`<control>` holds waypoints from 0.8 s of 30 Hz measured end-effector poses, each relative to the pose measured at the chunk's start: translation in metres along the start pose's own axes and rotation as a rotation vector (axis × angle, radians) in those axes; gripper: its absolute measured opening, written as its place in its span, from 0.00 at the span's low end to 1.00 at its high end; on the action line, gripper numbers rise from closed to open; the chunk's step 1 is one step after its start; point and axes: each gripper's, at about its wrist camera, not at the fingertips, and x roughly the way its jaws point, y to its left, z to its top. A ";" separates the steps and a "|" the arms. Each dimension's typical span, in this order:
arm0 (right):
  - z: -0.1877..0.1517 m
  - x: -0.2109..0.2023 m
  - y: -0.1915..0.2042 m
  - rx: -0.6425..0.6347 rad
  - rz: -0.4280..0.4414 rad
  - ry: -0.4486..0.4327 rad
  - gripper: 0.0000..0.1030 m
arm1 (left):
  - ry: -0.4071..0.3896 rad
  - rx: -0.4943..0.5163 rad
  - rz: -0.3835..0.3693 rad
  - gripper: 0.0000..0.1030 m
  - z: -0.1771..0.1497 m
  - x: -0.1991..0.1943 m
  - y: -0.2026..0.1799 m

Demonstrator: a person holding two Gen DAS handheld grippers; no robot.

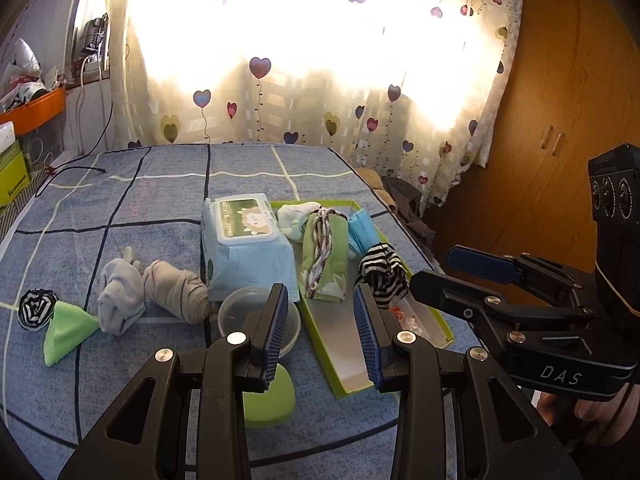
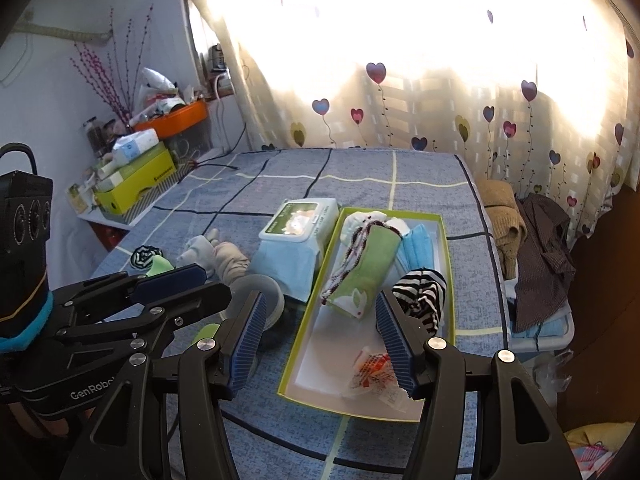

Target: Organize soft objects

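A green-rimmed tray (image 1: 340, 344) lies on the blue checked bed. It holds a white sock (image 1: 294, 218), a green towel (image 1: 326, 256) with a braided cord, blue masks (image 1: 362, 232), a black-and-white striped sock roll (image 1: 382, 268) and a red-printed plastic packet (image 2: 372, 372). Left of the tray lie a wipes pack (image 1: 244, 244), a beige sock roll (image 1: 176, 288), a grey sock (image 1: 120, 292), a green cloth (image 1: 66, 330) and a second striped roll (image 1: 36, 308). My left gripper (image 1: 322, 324) hovers open over the tray's near end. My right gripper (image 2: 320, 336) is open beside it, holding nothing.
A clear bowl (image 1: 240, 312) and a green rounded box (image 1: 276, 400) sit under my left fingers. Folded clothes (image 2: 532, 248) are piled off the bed's right edge. A cluttered shelf with an orange bin (image 2: 176, 118) stands at the left, and a wooden wardrobe (image 1: 560, 120) at the right.
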 end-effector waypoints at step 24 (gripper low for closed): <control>0.018 0.031 0.057 -0.101 0.095 0.027 0.55 | -0.030 -0.100 0.098 0.35 -0.007 -0.021 0.059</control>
